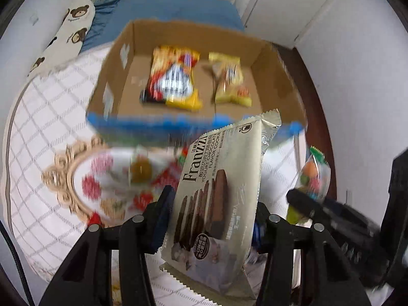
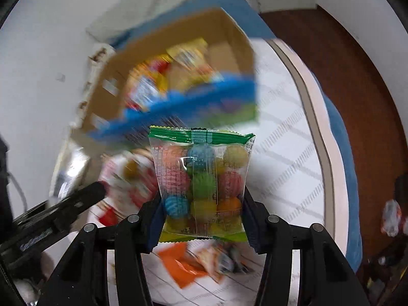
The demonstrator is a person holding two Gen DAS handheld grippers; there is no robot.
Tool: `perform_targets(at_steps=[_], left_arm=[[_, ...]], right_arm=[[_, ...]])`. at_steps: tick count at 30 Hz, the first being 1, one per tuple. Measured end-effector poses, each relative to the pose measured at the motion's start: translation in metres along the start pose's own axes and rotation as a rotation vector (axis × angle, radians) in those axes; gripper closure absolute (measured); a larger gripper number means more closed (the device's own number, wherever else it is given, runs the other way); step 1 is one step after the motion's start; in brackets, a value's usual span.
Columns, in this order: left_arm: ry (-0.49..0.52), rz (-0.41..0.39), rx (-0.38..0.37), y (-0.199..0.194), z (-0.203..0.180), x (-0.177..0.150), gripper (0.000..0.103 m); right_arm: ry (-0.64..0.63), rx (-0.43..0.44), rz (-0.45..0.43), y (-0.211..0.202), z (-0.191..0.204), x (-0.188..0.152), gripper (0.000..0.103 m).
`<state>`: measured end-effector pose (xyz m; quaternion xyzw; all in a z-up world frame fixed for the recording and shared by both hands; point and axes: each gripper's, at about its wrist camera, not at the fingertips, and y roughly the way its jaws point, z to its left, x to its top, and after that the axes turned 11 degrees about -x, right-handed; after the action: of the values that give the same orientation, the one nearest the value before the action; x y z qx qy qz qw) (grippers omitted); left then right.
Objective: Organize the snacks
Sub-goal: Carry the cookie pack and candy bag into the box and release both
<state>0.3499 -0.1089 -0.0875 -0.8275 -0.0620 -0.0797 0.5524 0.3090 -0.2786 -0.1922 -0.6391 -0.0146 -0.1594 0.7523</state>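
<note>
left gripper point(image 1: 211, 219) clamped on cookie pack point(image 1: 219, 191), held upright at 6 o'clock below cardboard box point(image 1: 112, 76) | right gripper point(image 2: 201, 214) clamped on candy ball bag point(image 2: 202, 181), upright | box at 12 o'clock on bed point(image 1: 38, 127), holds two yellow snack bags point(image 1: 173, 76) | background blurred

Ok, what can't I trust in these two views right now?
- Left wrist view: the two packets in the cardboard box are motion-blurred, labels unreadable.
- Left view: the cookie pack hides the left claw's right finger.
- Right view: the candy bag covers the tray behind; loose wrappers are blurred.
</note>
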Motion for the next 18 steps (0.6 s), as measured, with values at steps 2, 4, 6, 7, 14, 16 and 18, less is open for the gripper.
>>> perform_targets(at_steps=[2, 4, 6, 7, 14, 16, 18], left_arm=[[-0.021, -0.01, -0.002, -0.001, -0.003, 0.024, 0.055], [-0.035, -0.002, 0.008, 0.002, 0.001, 0.045, 0.055], [-0.065, 0.022, 0.015, 0.02, 0.013, 0.079, 0.055], [-0.079, 0.037, 0.015, 0.033, 0.023, 0.093, 0.055], [-0.138, 0.185, 0.049, 0.101, 0.058, 0.143, 0.055], [-0.145, 0.229, 0.06, 0.119, 0.065, 0.148, 0.055], [-0.155, 0.276, 0.072, 0.136, 0.073, 0.148, 0.055]], right_arm=[[-0.014, 0.019, -0.035, -0.008, 0.02, 0.029, 0.047], [-0.026, 0.019, -0.067, -0.014, 0.03, 0.052, 0.047], [-0.033, 0.016, -0.08, -0.008, 0.041, 0.083, 0.047], [-0.039, 0.013, -0.078, -0.004, 0.046, 0.097, 0.047], [-0.062, -0.037, 0.002, 0.041, 0.061, 0.153, 0.047], [-0.077, -0.06, 0.034, 0.06, 0.064, 0.161, 0.047], [-0.086, -0.077, 0.068, 0.078, 0.065, 0.166, 0.047]])
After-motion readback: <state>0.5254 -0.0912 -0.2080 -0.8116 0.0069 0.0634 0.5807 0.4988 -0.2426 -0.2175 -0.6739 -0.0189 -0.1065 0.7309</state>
